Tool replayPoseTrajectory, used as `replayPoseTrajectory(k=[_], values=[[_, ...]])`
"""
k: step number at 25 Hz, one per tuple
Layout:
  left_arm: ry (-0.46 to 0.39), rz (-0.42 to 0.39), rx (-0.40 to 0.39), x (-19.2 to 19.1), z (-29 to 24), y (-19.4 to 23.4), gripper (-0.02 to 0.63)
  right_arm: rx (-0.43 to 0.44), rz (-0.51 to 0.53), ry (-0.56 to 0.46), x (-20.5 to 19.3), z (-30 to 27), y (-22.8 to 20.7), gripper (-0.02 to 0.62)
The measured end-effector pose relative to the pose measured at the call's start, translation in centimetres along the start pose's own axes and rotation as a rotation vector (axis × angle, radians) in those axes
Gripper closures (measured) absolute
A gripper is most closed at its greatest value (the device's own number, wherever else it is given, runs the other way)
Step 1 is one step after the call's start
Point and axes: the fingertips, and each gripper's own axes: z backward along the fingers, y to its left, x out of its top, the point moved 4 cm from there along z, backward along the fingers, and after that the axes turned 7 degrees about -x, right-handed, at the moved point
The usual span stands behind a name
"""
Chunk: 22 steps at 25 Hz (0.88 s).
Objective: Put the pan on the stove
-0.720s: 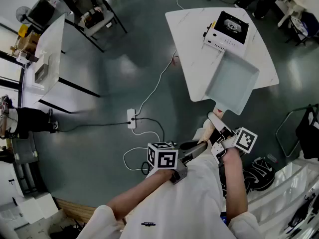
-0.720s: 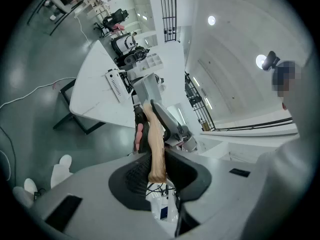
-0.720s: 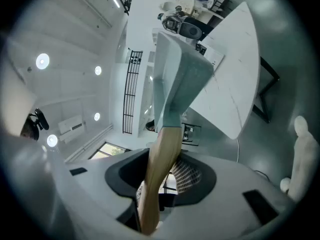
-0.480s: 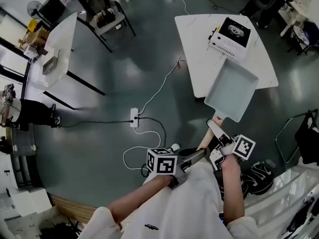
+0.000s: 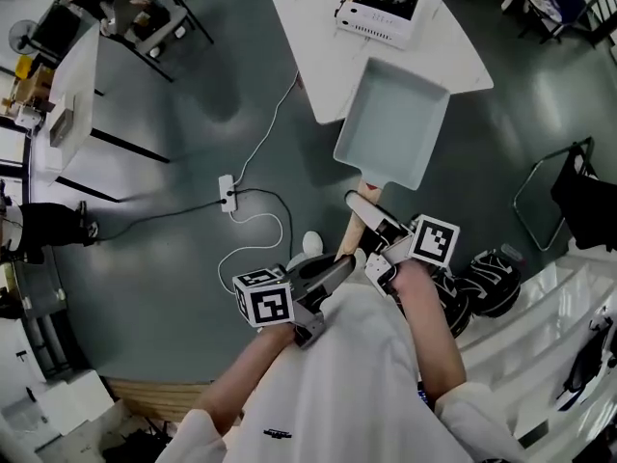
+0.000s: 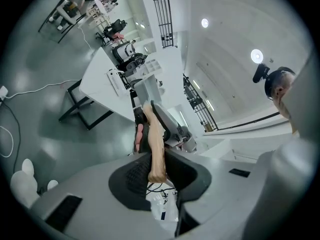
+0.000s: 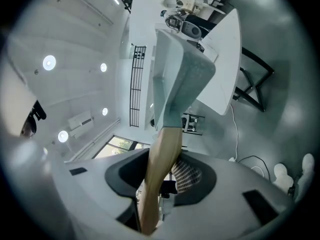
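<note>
A pale grey-blue rectangular pan with a wooden handle hangs in the air over the near edge of the white table. The stove, a white box with a black top, stands at the table's far side, apart from the pan. My right gripper is shut on the handle close behind the pan. My left gripper is shut on the handle's free end. In the right gripper view the handle runs up between the jaws to the pan. In the left gripper view the handle's end sits between the pads.
A power strip with white cable lies on the grey floor to the left. A black bag and a black chair are on the right. White desks stand at far left. My white shoe is below the handle.
In the head view the table, stove and pan have slid left and upward. Both grippers keep hold of the handle and have shifted left with it.
</note>
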Motion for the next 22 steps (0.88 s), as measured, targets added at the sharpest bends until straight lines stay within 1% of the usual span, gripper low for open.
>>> replayPoseTrajectory(k=[4, 9, 12, 17, 22], values=[[-0.008, 0.021, -0.010, -1.8, -1.2, -1.0, 0.528, -0.009, 0.026, 0.021, -0.1, 2.1, -0.3, 0.448], [0.001, 0.019, -0.018, -1.7, -1.5, -1.2, 0.528, -0.013, 0.036, 0.019, 0.2, 2.3, -0.1, 0.449], [0.008, 0.015, -0.022, -0.9, -1.4, -0.8, 0.528, -0.021, 0.035, 0.014, 0.6, 1.6, -0.2, 0.449], [0.035, 0.032, -0.044, 1.5, -0.9, 0.2, 0.528, -0.031, 0.032, -0.010, 1.4, -0.6, 0.2, 0.449], [0.070, 0.045, -0.078, 4.7, 0.9, 1.1, 0.529, -0.040, 0.005, -0.072, 1.6, -3.6, 1.0, 0.448]])
